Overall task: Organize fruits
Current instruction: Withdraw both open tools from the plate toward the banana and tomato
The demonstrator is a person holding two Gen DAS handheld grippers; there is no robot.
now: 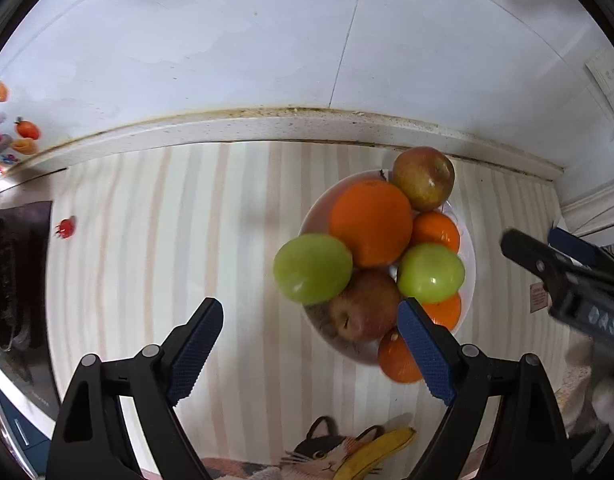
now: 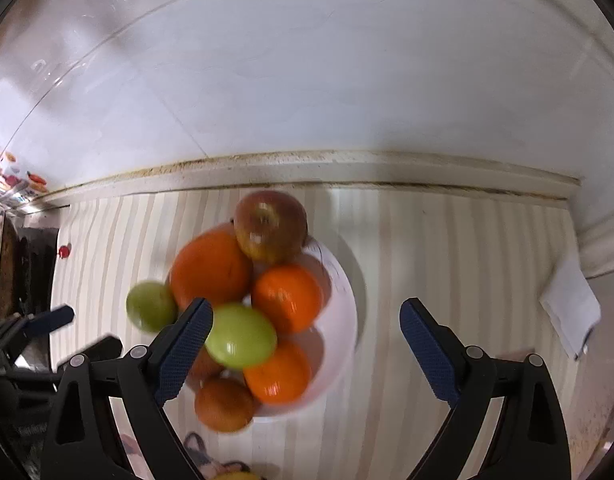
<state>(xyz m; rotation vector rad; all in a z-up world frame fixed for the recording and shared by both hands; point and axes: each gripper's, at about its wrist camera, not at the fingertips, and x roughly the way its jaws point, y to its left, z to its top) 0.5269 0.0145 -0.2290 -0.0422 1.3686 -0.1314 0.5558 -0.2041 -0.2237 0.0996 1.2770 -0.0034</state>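
A white plate [image 1: 469, 264] on the striped tablecloth holds piled fruit: a big orange [image 1: 371, 224], two green apples [image 1: 313, 274] [image 1: 430, 274], two red apples [image 1: 424, 178] [image 1: 365, 306] and smaller oranges [image 1: 435, 230]. My left gripper [image 1: 310, 350] is open and empty, just short of the plate. My right gripper [image 2: 305, 350] is open and empty above the plate's [image 2: 343, 320] near side, its left finger against a green apple [image 2: 241, 338]. The right gripper also shows in the left wrist view [image 1: 563, 272].
A white wall and grimy backsplash ledge [image 1: 291, 124] run behind the table. A stove [image 1: 19, 280] lies at the left. A small red object [image 1: 65, 227] sits on the cloth. A folded white paper [image 2: 571, 308] lies right. A cat-and-banana print [image 1: 347, 456] is at the near edge.
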